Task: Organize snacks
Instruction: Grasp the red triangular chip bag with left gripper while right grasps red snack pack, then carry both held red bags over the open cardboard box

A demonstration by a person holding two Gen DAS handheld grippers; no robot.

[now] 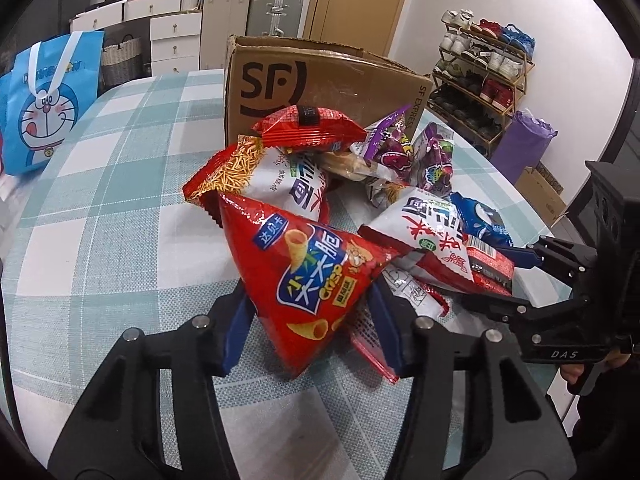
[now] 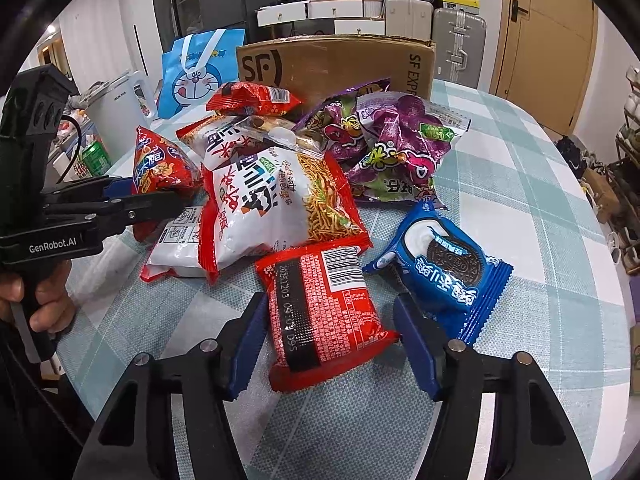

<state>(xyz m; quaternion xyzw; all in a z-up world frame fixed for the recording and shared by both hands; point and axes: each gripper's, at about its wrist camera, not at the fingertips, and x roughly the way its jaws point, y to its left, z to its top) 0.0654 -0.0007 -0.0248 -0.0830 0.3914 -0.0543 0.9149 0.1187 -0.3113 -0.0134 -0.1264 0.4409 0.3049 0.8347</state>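
A pile of snack packets lies on the checked tablecloth in front of an open SF cardboard box. My left gripper is open, its blue pads on either side of a red triangular crisp bag; whether they touch it is unclear. My right gripper is open around a red packet with a barcode, also not pressing it. A blue Oreo packet lies right of it. White-and-red noodle snack bags and purple packets fill the pile's middle and back.
A blue Doraemon bag stands at the table's far left. The SF box is behind the pile. A shoe rack and purple roll stand beyond the table's right edge. A white kettle sits left.
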